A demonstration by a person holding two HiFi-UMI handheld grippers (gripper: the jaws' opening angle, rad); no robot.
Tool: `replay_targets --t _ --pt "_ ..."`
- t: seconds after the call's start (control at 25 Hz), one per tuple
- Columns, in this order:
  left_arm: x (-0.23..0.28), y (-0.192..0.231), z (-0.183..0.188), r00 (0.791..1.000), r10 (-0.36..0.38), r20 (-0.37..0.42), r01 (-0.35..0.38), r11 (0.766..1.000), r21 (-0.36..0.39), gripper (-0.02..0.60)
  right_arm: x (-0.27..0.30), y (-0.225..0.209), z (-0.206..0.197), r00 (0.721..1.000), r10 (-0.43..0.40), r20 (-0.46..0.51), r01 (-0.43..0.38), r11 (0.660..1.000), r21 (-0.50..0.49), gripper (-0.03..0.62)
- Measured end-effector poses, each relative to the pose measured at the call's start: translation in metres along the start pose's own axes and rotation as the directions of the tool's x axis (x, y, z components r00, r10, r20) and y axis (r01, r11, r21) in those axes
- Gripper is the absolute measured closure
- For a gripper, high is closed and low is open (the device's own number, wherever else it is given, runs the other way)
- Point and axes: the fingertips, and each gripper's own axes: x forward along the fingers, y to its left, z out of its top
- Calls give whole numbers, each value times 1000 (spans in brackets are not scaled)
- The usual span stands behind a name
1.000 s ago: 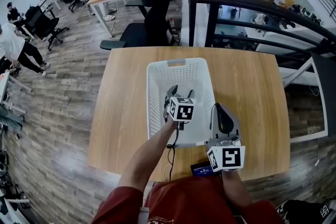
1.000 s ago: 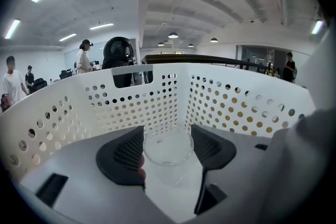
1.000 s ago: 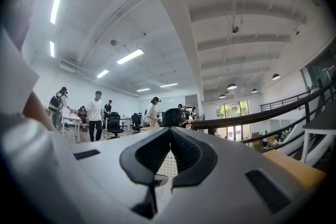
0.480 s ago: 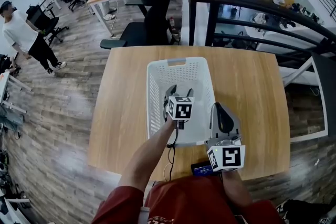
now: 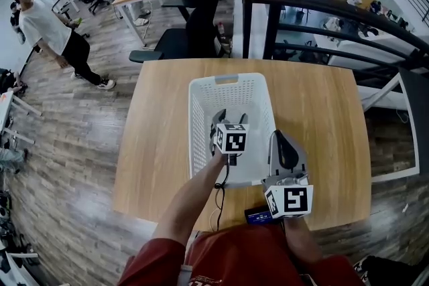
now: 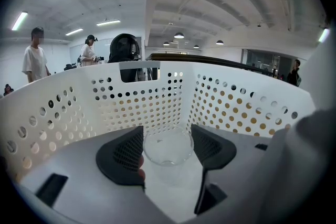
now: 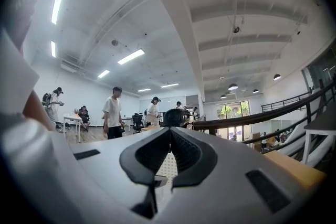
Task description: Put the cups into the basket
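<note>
A white perforated basket (image 5: pixel 228 79) stands in the middle of the wooden table (image 5: pixel 315 110). My left gripper (image 5: pixel 225 120) reaches down inside it. In the left gripper view a clear cup (image 6: pixel 168 145) sits rim-up between the black pads (image 6: pixel 122 157), which touch it on both sides, with the basket's walls (image 6: pixel 68 107) all around. My right gripper (image 5: pixel 281 143) hovers just outside the basket's right wall, near its front corner. Its jaws are shut with their tips together and nothing between them (image 7: pixel 169 135).
A small dark device (image 5: pixel 258 216) and a cable lie at the table's front edge. Behind the table stand a black office chair (image 5: pixel 194 17) and a dark railing (image 5: pixel 322 10). A person (image 5: pixel 57 30) walks on the wooden floor at the far left.
Both grippers and the basket have stayed where they were. The person at the far left has walked further into view, toward the right.
</note>
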Motion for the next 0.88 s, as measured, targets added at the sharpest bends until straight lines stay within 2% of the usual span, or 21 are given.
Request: replay_targets --t 0.88 --pt "-2 2 -1 1000 9 -5 -9 1000 -21 291 1 3 -2 1000 4 1 -4 1000 4 582"
